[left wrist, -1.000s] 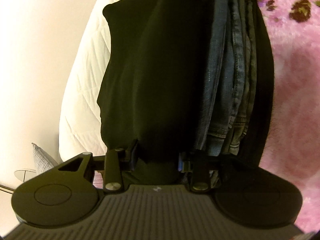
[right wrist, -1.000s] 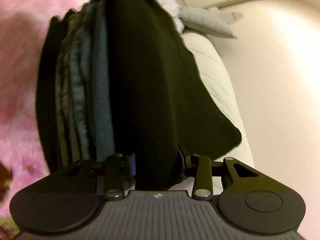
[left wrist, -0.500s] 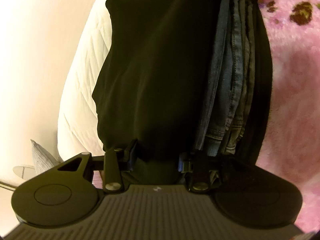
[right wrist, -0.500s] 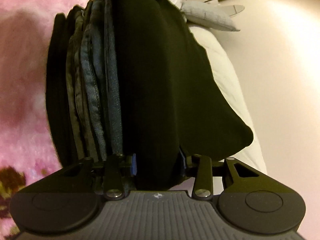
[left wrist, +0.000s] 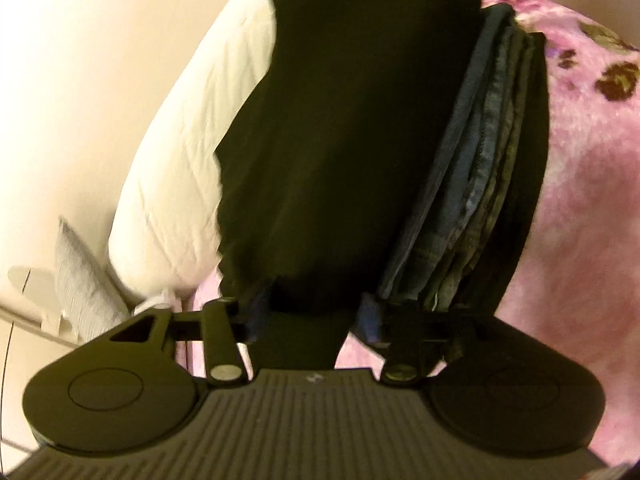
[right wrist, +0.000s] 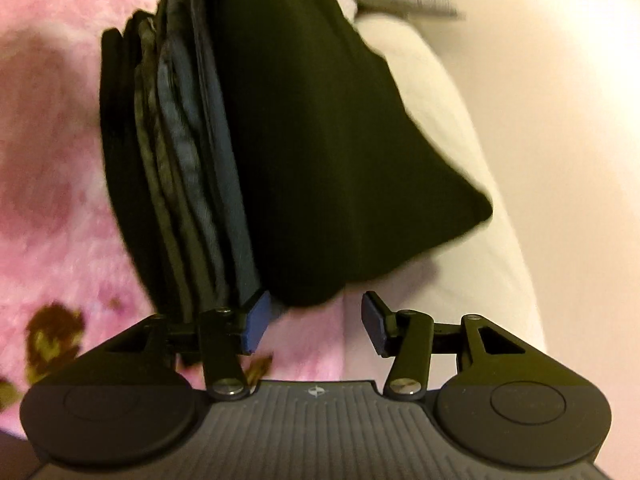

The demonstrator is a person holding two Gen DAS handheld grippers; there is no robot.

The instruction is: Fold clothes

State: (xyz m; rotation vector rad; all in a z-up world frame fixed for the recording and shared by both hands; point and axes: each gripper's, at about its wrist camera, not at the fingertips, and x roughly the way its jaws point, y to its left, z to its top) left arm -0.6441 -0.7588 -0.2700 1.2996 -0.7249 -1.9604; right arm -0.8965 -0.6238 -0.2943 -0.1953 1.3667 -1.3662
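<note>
black garment (left wrist: 352, 128): laid on top of the stack of folded jeans (left wrist: 476, 200), on the pink blanket (left wrist: 580, 208)
left gripper (left wrist: 312, 316): pads closed on the garment's near end
right gripper (right wrist: 312, 320): jaws spread, nothing held
risk: top fold could be dragged off if pulled before release
surroundings: white quilt (left wrist: 180, 152) beside; grey pillow (left wrist: 80, 280) well apart

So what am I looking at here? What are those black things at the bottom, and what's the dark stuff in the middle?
Each picture comes from a camera on hand-held tongs, looking along the fingers; a person works one in each hand. The left tongs pinch a black garment. The right tongs stand open, touching nothing, with the same garment just ahead. It lies on a stack of folded jeans on a pink blanket. A white quilt lies beside it.
</note>
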